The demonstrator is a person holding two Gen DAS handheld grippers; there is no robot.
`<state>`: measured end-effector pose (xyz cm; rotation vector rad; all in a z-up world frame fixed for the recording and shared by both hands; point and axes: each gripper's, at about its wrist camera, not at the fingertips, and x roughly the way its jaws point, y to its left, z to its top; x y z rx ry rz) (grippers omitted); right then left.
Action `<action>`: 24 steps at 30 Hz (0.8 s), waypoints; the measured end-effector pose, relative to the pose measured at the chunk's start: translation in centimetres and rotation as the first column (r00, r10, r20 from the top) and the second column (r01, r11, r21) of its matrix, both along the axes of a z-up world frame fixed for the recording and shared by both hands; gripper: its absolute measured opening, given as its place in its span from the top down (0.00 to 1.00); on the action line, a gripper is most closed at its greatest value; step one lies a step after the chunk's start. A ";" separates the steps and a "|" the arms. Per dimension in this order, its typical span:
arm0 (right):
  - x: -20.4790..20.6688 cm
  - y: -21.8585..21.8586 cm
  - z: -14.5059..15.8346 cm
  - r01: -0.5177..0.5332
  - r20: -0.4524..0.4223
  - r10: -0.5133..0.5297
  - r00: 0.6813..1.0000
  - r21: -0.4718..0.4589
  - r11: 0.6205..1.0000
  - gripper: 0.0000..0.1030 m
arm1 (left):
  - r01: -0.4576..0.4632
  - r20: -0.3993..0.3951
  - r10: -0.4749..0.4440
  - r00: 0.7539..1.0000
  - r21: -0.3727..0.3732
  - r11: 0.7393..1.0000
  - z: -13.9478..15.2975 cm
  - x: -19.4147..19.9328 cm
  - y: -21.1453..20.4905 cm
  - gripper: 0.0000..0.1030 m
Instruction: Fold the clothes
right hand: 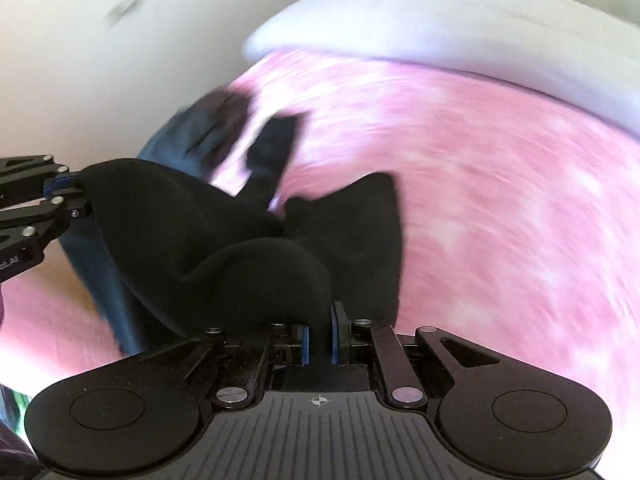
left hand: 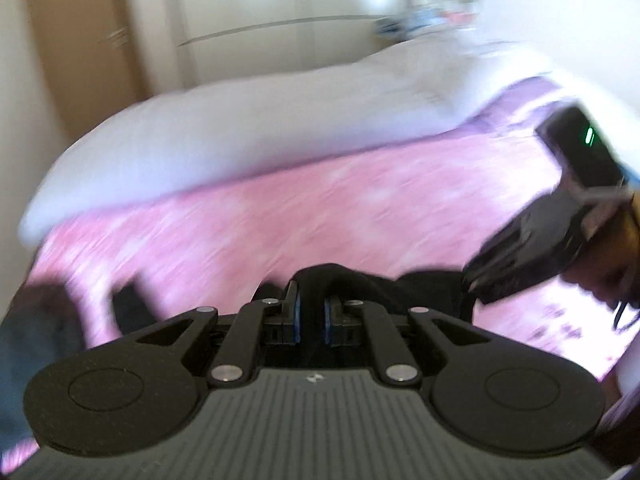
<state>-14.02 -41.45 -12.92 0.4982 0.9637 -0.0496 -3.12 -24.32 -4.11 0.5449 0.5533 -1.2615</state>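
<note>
Pink mottled bedspread (right hand: 500, 184) fills mid-frame, white pillow (left hand: 240, 132) across the top. Black garment (right hand: 248, 240) spans lower centre, blurred. Left gripper (left hand: 311, 312) and right gripper (right hand: 319, 338) each clamp it.

Two grippers (right hand: 319, 344) (right hand: 74, 196), one black garment (right hand: 248, 264), one pillow (left hand: 240, 136)

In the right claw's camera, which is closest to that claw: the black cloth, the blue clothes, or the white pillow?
1. Black cloth: pinched in the right claw.
2. Blue clothes: upper left, on the pink bedspread.
3. White pillow: top, farthest.
</note>
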 end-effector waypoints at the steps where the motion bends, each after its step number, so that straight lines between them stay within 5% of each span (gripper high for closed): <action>1: -1.8 -1.5 -0.1 0.068 -0.009 -0.068 0.998 0.018 0.998 0.92 | 0.058 0.005 -0.058 0.998 -0.015 0.998 0.4 -0.9 -2.5 0.94; 4: -7.4 -6.2 -0.9 0.277 -0.052 -0.274 0.960 0.068 0.959 0.92 | 0.232 -0.007 -0.233 0.972 -0.070 0.970 0.9 -4.1 -8.1 0.94; 8: -13.4 -9.2 0.7 0.445 -0.038 -0.444 0.895 0.013 0.895 0.92 | 0.330 -0.115 -0.340 0.933 -0.101 0.939 0.8 -4.2 -10.5 0.94; 12: -16.0 -10.6 6.2 0.510 0.054 -0.508 0.860 -0.121 0.851 0.92 | 0.373 -0.249 -0.389 0.887 -0.112 0.921 2.1 -2.9 -10.7 0.97; 14: -16.3 -10.8 10.3 0.523 0.106 -0.513 0.852 -0.200 0.829 0.92 | 0.398 -0.328 -0.428 0.842 -0.157 0.904 4.4 -2.7 -9.3 0.99; 16: -15.4 -10.6 15.2 0.508 0.152 -0.485 0.861 -0.297 0.809 0.92 | 0.422 -0.374 -0.468 0.801 -0.200 0.884 7.0 -2.5 -8.0 0.99; 20: -11.1 -9.5 22.9 0.371 0.215 -0.305 0.928 -0.449 0.813 0.92 | 0.349 -0.429 -0.420 0.800 -0.235 0.907 8.6 0.4 -6.1 0.99; 24: -1.9 -9.6 20.3 0.192 0.168 -0.124 0.978 -0.493 0.849 0.88 | 0.147 -0.517 -0.190 0.834 -0.124 0.981 3.8 5.7 -6.7 0.96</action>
